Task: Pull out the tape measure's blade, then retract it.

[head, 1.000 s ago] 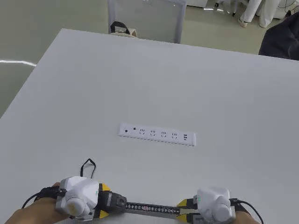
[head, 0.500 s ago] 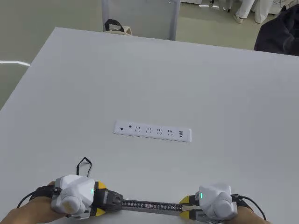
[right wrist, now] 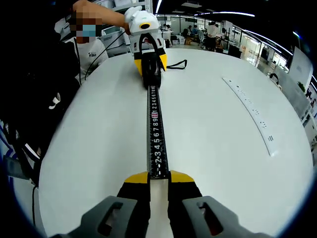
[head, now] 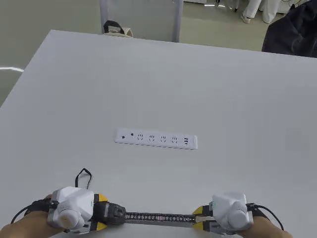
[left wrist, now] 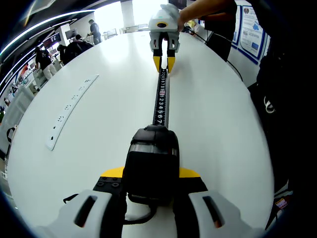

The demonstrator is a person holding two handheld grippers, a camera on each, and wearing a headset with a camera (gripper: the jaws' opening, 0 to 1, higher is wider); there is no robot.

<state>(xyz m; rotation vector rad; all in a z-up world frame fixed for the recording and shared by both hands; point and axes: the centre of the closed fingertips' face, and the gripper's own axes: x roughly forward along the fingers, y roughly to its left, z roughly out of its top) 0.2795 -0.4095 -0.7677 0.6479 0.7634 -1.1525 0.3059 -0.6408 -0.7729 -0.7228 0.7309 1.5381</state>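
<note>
Lower left: left tool (head: 102, 213) clamps the tape measure (head: 117, 214) case. Lower right: right tool (head: 198, 218) pinches the extended blade (head: 158, 217) at its end.

Desk (head: 223, 89): carries every item below.
Power strip (head: 156, 139): lies flat at mid-desk, its length running left to right, well behind both grippers.
Tape measure case (head: 115, 214): near edge, left side, clasped between the fingers (left wrist: 115, 172) of the left gripper (head: 101, 212).
Blade (head: 158, 217): runs rightward from the case to the right gripper (head: 199, 218), which pinches its end; parallel to the power strip.
Strap loop (head: 83, 176): on the desk, just behind the left gripper.
Chair (head: 141, 17): beyond the far edge, left of centre.
</note>
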